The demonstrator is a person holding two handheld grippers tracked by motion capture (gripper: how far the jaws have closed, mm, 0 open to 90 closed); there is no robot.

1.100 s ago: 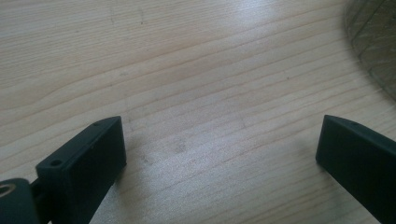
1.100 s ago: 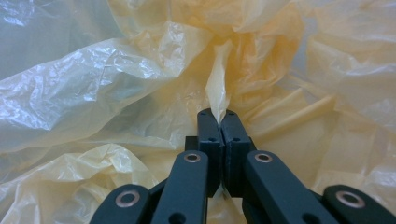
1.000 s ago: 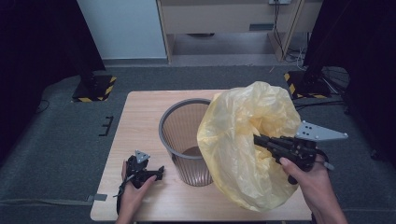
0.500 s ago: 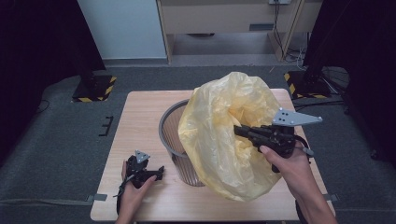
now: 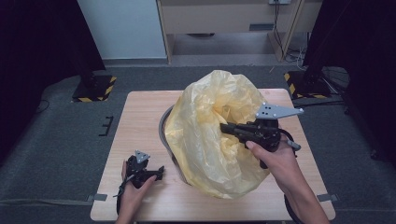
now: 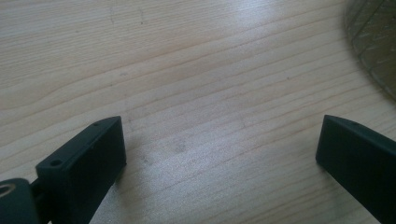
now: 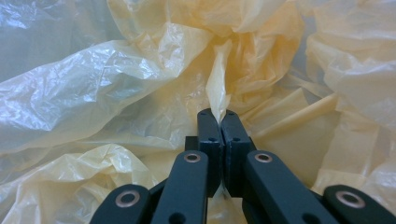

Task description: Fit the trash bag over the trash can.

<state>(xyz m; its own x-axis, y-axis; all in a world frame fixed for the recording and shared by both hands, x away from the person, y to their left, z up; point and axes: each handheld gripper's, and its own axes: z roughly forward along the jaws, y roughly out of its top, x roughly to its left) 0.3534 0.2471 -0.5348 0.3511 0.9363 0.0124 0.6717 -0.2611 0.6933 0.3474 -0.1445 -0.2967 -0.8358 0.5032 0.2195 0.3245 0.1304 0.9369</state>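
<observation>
Bag film pinched between the clenched right gripper jaws, presumably to drape over the bin; left gripper released, idle on table.

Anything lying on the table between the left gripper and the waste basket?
No. In the left gripper view, bare wood runs from the open left gripper to the basket; the high view shows the same bare stretch of table.

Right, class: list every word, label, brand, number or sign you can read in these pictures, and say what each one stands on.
None: no readable text in any view.
The yellow bag, the mesh bin, the wooden table and both grippers carry no lettering.
The black-and-yellow striped floor plates bear warning stripes, not words.
</observation>
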